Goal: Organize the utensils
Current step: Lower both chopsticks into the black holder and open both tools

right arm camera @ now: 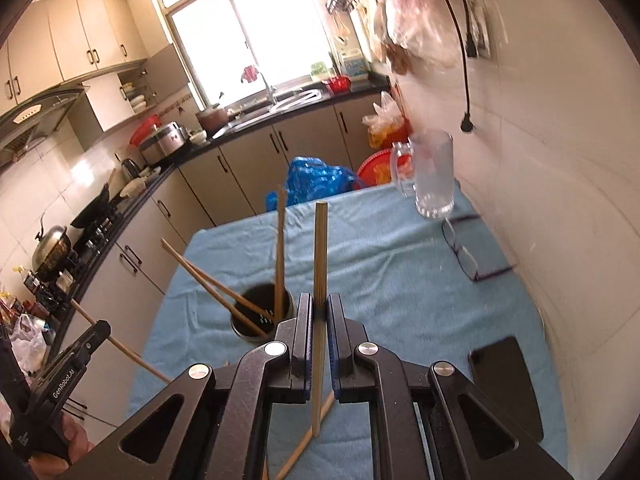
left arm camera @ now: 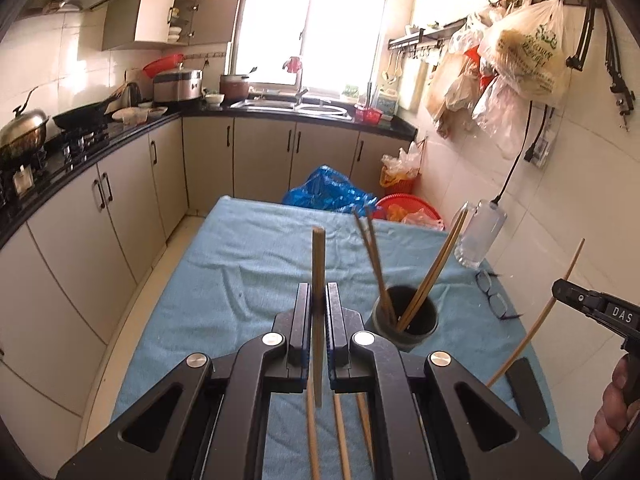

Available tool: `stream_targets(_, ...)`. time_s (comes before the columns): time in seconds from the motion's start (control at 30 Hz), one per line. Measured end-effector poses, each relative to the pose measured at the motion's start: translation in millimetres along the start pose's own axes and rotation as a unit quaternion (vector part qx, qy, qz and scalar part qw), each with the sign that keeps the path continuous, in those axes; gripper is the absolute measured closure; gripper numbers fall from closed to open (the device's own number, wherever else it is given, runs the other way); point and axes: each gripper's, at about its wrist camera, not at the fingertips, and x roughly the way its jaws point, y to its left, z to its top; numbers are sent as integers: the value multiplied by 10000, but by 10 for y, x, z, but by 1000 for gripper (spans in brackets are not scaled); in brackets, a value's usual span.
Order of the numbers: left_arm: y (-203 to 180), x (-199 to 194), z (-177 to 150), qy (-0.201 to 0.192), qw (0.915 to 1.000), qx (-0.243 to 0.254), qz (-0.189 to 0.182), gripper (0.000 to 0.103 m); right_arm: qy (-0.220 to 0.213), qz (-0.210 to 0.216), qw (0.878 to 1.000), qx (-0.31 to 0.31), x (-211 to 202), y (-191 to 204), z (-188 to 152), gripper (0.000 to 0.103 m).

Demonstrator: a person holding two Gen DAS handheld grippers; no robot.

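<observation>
We had each tool clenched on one chopstick: left tool, right tool. Four stood in the holder at two o'clock.

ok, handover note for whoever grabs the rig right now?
Left gripper: shut on a chopstick, held upright above the cloth.
Right gripper: shut on another chopstick, also upright.
Holder: dark cup on the cloth, four chopsticks already in it.
Left to do: drop both held sticks in, then collect the loose sticks lying on the cloth near you.
Glasses, mug and phone aren't part of the job.
</observation>
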Motion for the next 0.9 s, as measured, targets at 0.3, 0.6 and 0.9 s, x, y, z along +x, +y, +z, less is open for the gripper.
stream_targets(0.3, -177, -100, 480, -295, 9993, -5, -239, 97, -244, 206, 9994, -152, 23, 196, 411, 96)
stream_targets(0.6, -479, -91, 891, -504, 9974, -7, -523, 97, -431, 358, 9979, -325, 234, 450, 835, 96)
stream_targets(0.9, -663, 336, 848, -196, 9986, 49, -496, 97, -224, 390, 9977, -510, 659, 564, 896, 96)
